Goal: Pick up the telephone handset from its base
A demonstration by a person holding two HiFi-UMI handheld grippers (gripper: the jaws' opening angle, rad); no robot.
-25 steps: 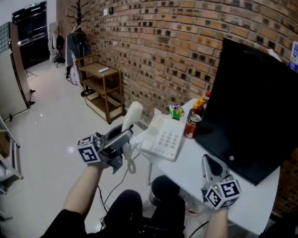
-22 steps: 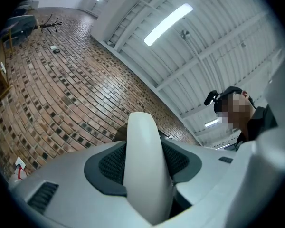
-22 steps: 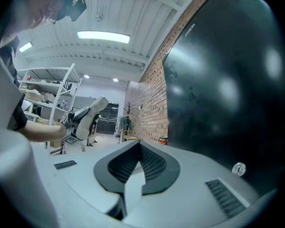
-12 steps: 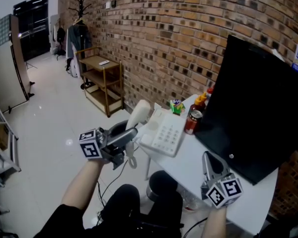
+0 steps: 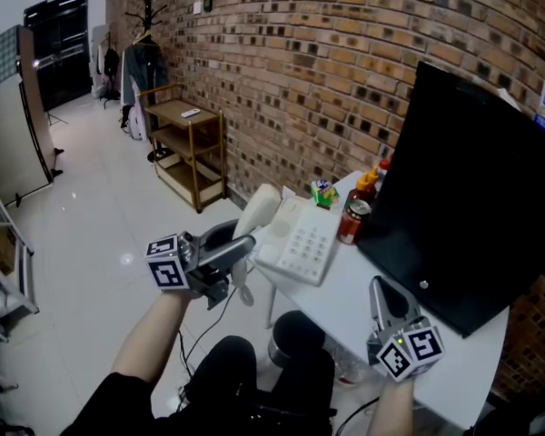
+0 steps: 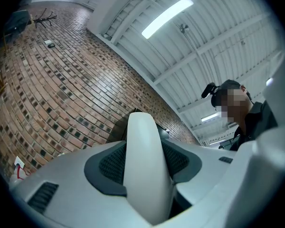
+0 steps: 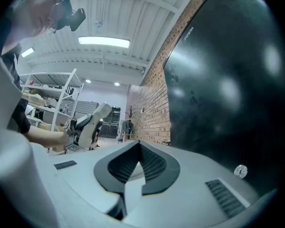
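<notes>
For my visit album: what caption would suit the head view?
Left gripper holds the white handset lifted beside its base; right gripper, shut, is over the white table.

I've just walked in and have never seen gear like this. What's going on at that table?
A person is working with a handheld two-jaw gripper in each hand. The left gripper is clamped on the white telephone handset and holds it tilted upward, apparently lifted off the left side of the phone base on the white table. The right gripper is over the table in front of the black monitor, with its jaws together and empty.
</notes>
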